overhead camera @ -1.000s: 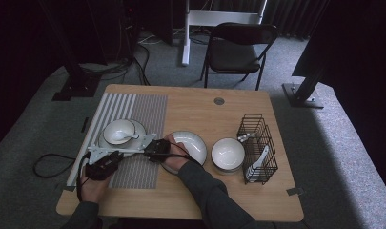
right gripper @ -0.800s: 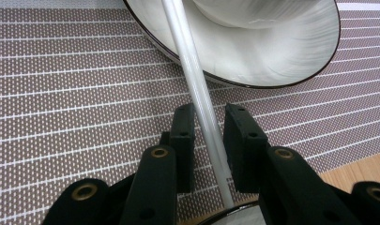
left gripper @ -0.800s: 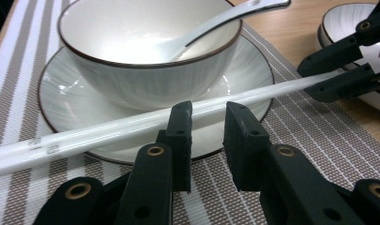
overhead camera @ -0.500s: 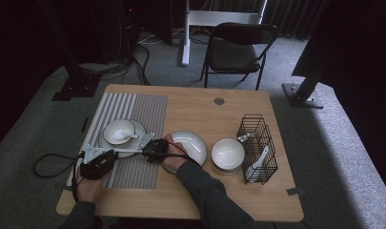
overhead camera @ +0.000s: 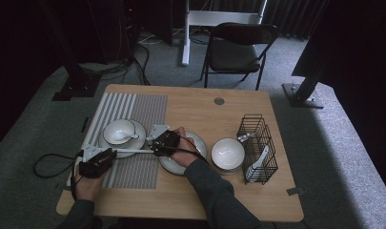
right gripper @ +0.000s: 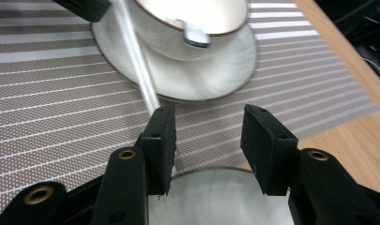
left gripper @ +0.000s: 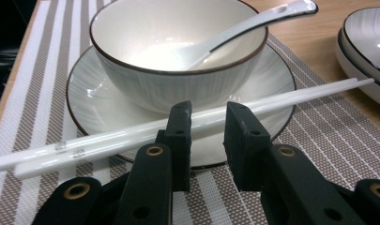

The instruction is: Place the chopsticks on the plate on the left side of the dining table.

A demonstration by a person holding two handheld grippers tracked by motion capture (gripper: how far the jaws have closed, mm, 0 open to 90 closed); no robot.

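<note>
A pair of white chopsticks [left gripper: 291,96] lies across the near rim of a white plate [left gripper: 84,101] that carries a bowl [left gripper: 145,79] with a spoon [left gripper: 253,26]. My left gripper [left gripper: 209,136] is open, and the chopsticks cross just past its fingertips without the pads pressing on them. In the high view the chopsticks [overhead camera: 133,151] span from the left gripper [overhead camera: 109,156] to the right gripper [overhead camera: 155,143]. My right gripper [right gripper: 206,136] has just been opening. The blurred chopstick tips [right gripper: 148,93] run beside its left jaw, and nothing sits between its pads.
The plate and bowl stand on a striped placemat [overhead camera: 143,109]. A second plate [overhead camera: 193,140] lies under the right hand, and a white bowl [overhead camera: 227,152] sits to its right. A black wire basket [overhead camera: 259,143] with cutlery stands at the table's right side.
The right gripper's jaws have spread apart and let go of the chopsticks, and the hand has lifted slightly. The left gripper has stayed in place.
</note>
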